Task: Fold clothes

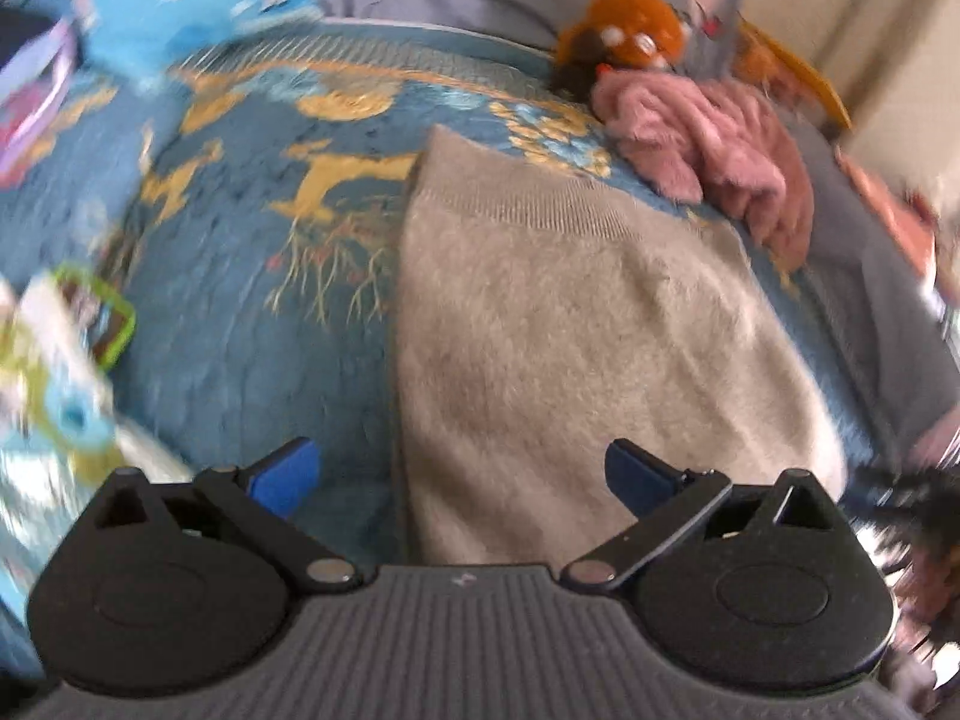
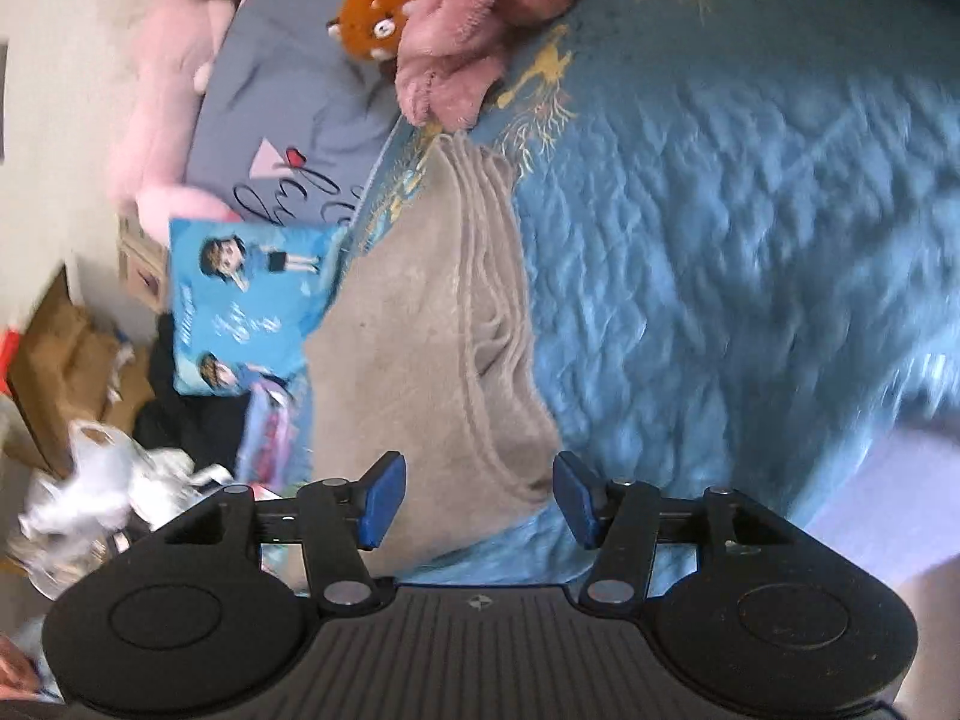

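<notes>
- The grey knit garment point(image 1: 576, 324) lies spread on the blue patterned bedspread point(image 1: 240, 312), one straight side edge running away from the camera and its ribbed hem at the far end.
- The left gripper point(image 1: 462, 474) hovers over the garment's near end, its blue pads wide apart and holding nothing.
- The pink fluffy garment point(image 1: 708, 144) lies crumpled beyond the hem, well apart from both grippers, beside an orange plush toy point(image 1: 624, 30).
- In the right wrist view the grey garment shows bunched folds along one edge; the right gripper point(image 2: 477, 504) hangs over its near corner, pads apart, gripping no cloth.
- Judgement: the grey garment looks partly folded, so this fits either a pause between folds or a release after one. Any further fold calls for closing on an edge or corner.
</notes>
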`<act>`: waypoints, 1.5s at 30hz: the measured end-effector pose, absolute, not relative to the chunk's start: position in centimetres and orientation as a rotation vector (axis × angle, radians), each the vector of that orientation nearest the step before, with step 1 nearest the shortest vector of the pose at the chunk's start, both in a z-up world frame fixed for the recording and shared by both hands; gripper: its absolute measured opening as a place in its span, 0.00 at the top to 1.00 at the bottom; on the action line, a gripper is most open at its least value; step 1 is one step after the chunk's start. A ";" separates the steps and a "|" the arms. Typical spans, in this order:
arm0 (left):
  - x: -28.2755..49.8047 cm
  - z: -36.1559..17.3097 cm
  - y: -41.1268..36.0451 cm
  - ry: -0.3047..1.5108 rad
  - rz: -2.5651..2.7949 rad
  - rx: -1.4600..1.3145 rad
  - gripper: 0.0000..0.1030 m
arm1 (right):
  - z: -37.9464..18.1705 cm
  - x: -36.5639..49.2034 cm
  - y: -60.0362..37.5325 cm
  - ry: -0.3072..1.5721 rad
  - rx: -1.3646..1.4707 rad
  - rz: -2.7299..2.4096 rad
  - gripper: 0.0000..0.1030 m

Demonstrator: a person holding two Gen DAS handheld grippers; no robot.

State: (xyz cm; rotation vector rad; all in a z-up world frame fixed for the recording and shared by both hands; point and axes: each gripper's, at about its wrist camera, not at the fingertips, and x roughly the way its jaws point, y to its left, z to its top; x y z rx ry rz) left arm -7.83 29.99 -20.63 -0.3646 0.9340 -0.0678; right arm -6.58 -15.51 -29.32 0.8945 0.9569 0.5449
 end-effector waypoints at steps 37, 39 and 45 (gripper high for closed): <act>-13.3 -24.9 32.5 1.003 0.100 -1.059 0.00 | -29.9 -8.0 -13.7 1.065 1.081 0.401 0.39; -12.7 -25.1 31.9 0.991 0.097 -1.088 0.00 | -30.5 -7.8 -13.1 1.085 1.125 0.354 0.39; -10.5 -26.0 30.4 0.963 0.126 -1.122 0.18 | -31.3 -7.4 -12.3 1.054 1.211 0.266 0.75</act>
